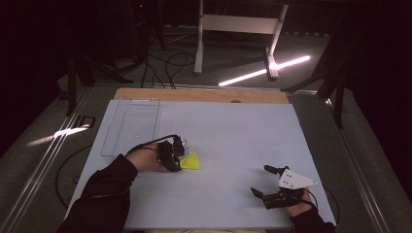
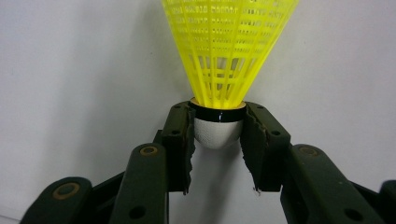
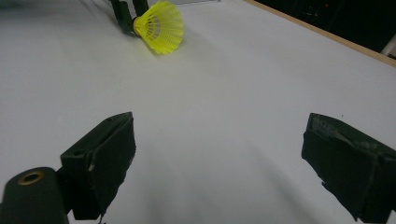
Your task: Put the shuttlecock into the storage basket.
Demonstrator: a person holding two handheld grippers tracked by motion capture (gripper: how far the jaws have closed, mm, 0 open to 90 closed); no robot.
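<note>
- The yellow shuttlecock (image 1: 190, 161) lies on its side on the white table (image 1: 233, 131), left of centre and toward the near half; its open plastic skirt points right, and its white rounded cork with a black band points left, into the left gripper.
- The left gripper (image 2: 218, 126) has its two black jaws closed against either side of the cork, right at the black band, so the shuttlecock is clamped by its base; in the left gripper view the skirt fans out away from the camera.
- In the high view, the left gripper (image 1: 178, 158) sits just left of the shuttlecock, with the person's dark sleeve (image 1: 104, 194) coming in from the near left.
- The right gripper (image 1: 265, 180) rests at the near right of the table, well apart from the shuttlecock, jaws spread wide with nothing between them.
- A clear plastic tray (image 1: 131, 126) lies on the far left part of the table.
</note>
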